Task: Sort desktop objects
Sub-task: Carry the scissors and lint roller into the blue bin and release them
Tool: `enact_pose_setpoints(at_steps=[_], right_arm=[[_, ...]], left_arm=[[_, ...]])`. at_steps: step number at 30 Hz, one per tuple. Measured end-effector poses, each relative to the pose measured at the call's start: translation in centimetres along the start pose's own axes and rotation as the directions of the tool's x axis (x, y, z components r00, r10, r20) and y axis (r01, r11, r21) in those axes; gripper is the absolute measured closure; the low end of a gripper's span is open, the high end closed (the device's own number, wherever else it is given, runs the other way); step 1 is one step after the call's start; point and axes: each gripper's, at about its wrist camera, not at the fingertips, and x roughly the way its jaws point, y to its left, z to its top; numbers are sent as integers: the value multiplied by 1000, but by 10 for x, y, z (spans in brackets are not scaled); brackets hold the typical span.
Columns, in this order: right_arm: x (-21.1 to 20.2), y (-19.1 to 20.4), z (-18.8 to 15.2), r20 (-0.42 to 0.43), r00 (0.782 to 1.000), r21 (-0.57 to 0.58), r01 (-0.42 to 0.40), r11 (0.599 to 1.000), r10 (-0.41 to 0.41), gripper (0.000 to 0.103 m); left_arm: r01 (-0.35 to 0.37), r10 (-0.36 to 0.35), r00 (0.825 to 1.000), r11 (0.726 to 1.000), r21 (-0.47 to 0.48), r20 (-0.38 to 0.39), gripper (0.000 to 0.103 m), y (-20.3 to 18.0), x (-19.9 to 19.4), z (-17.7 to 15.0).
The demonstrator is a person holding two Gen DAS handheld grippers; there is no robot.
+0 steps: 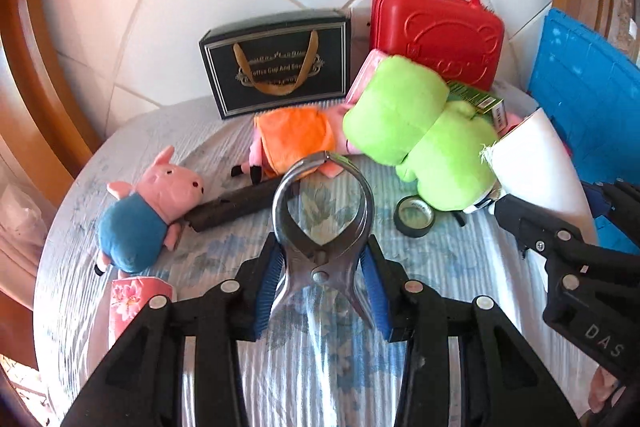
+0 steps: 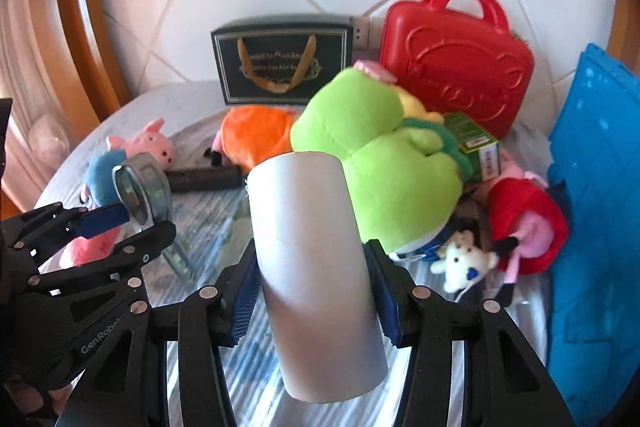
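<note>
My left gripper (image 1: pixel 322 287) is shut on steel pincers (image 1: pixel 322 211), held above the tablecloth; it also shows in the right wrist view (image 2: pixel 132 215). My right gripper (image 2: pixel 312 291) is shut on a white cylinder roll (image 2: pixel 316 267), also seen in the left wrist view (image 1: pixel 536 155). On the table lie a green frog plush (image 1: pixel 416 131), an orange-dressed pig plush (image 1: pixel 296 143), a blue-dressed pig plush (image 1: pixel 148 211), a red-dressed pig plush (image 2: pixel 524 223), a small white bear (image 2: pixel 460 263), a black tape roll (image 1: pixel 414 217) and a dark bar (image 1: pixel 236 209).
A black gift box (image 1: pixel 280 63) and a red toy suitcase (image 1: pixel 440 31) stand at the back against the tiled wall. A blue crate (image 2: pixel 596 207) stands at the right. A green packet (image 2: pixel 476 143) lies by the frog. A pink floral pack (image 1: pixel 132 299) lies near left.
</note>
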Motion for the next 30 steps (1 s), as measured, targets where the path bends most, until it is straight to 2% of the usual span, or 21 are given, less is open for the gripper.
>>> enact_pose_setpoints(at_steps=[3,7,11,16,22,25,30], right_arm=[[-49,1,2,91,996,15,23,1000,-24,53],[-104,-2,7,196,977,44,71,996,-79,53],[-160,-19,5,272,950,79,135,988,-152,53],[-219,-54,2,332,908,155,215,964,-256,53],[-282,-116,-11,351,860,263,290,920,-371,53],[-306,-155,-19,337,842,319,318,893,-421,53],[-339,-216,-35,307,797,383,396,834,-520,53]], left_arm=[[21,-22,998,1000,19,64,64,-13,-32,5],[66,-74,988,996,60,136,64,-36,-64,11],[113,-135,971,987,114,198,64,-69,-94,20],[179,-223,939,967,181,263,65,-120,-130,37],[247,-324,892,933,261,315,65,-197,-169,61],[289,-378,872,911,296,313,65,-238,-182,72],[320,-429,853,880,350,298,65,-307,-196,81]])
